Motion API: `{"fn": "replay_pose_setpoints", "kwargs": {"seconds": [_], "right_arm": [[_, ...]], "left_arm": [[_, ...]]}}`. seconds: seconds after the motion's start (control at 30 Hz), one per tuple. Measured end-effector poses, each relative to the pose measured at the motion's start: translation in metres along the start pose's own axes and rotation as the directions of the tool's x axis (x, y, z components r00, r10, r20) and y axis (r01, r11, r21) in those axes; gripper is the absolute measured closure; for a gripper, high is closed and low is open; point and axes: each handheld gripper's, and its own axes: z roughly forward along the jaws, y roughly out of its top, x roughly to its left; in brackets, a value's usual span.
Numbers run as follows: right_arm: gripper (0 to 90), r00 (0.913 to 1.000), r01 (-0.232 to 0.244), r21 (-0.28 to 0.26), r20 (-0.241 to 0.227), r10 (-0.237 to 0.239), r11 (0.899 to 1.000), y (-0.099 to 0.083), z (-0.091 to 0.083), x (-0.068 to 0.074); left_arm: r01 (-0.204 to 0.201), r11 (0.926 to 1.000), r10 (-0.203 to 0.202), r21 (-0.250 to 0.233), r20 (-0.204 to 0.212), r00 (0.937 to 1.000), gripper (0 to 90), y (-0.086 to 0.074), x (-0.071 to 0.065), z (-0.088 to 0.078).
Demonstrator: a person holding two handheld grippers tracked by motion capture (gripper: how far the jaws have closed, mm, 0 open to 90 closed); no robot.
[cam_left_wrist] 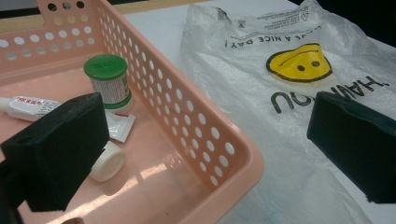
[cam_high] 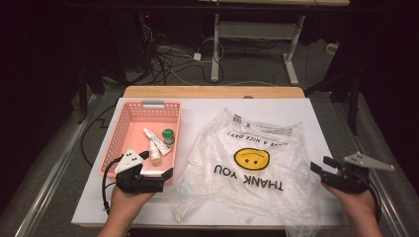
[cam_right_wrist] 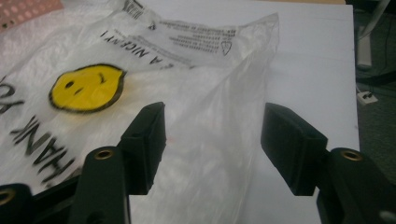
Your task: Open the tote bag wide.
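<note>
A pink perforated basket stands at the table's left and holds a small green-capped bottle and white tubes. A clear plastic bag with a yellow smiley and "THANK YOU" lies crumpled beside it in the middle. My left gripper is open at the basket's near right corner. In the left gripper view its jaws straddle the basket wall, one jaw inside near the bottle and a white-capped tube, the other over the bag. My right gripper is open and empty, low over the bag's right edge.
The white table top has bare room on the right and behind the bag. A wooden strip runs along the far edge. Beyond it are cables on the floor and the legs of another desk.
</note>
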Motion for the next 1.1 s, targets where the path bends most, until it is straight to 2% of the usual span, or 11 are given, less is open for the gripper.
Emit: {"fn": "replay_pose_setpoints", "kwargs": {"seconds": [0.27,0.3,0.47,0.7,0.77,0.9,0.93,0.97,1.0,1.03,1.1], "right_arm": [[36.8,0.9999,-0.014,-0.002,-0.003,0.014,1.000,0.035,0.053,-0.025],[36.8,0.9999,-0.014,-0.002,-0.003,0.014,1.000,0.035,0.053,-0.025],[27.7,0.9974,-0.071,0.066,-0.003,0.072,0.995,0.049,0.094,-0.043],[25.0,0.9975,-0.067,0.124,-0.011,0.069,0.990,0.052,0.122,-0.050],[28.7,0.9991,-0.041,0.161,-0.003,0.042,0.986,0.046,0.133,-0.049],[39.5,0.9988,-0.031,0.194,-0.031,0.038,0.980,0.043,0.136,-0.048],[48.3,0.9989,0.017,0.201,-0.046,-0.008,0.979,0.042,0.136,-0.043],[48.3,0.9989,0.017,0.201,-0.046,-0.008,0.979,0.042,0.136,-0.043],[60.6,0.9980,0.049,0.202,-0.049,-0.040,0.978,0.041,0.134,-0.039],[60.6,0.9980,0.049,0.202,-0.049,-0.040,0.978,0.041,0.134,-0.039],[78.8,0.9957,0.070,0.205,-0.075,-0.055,0.976,0.039,0.132,-0.037]], "left_arm": [[-0.015,0.9995,0.015,-0.027,-0.023,0.9996,0.0,0.000,0.001,-0.001],[-0.015,0.9995,0.015,-0.027,-0.023,0.9996,0.0,0.000,0.001,-0.001],[-0.018,0.9994,0.017,-0.030,-0.025,0.9995,0.0,0.000,0.001,-0.003],[-0.017,0.9992,0.016,-0.036,-0.031,0.9994,0.0,0.000,0.002,-0.005],[-0.017,0.9993,0.016,-0.033,-0.032,0.9994,0.0,-0.001,0.002,-0.005],[-0.009,0.9997,0.008,-0.023,-0.028,0.9996,0.0,-0.001,0.002,-0.004],[-0.016,0.9997,0.015,-0.017,-0.030,0.9994,0.0,-0.001,0.002,-0.003],[-0.016,0.9997,0.015,-0.017,-0.030,0.9994,0.0,-0.001,0.002,-0.003],[-0.018,0.9997,0.017,-0.017,-0.030,0.9994,0.0,-0.001,0.001,-0.003],[-0.019,0.9997,0.018,-0.017,-0.028,0.9994,0.0,-0.001,0.001,-0.003],[-0.022,0.9996,0.022,-0.016,-0.028,0.9994,0.0,-0.001,0.000,-0.003]]}}
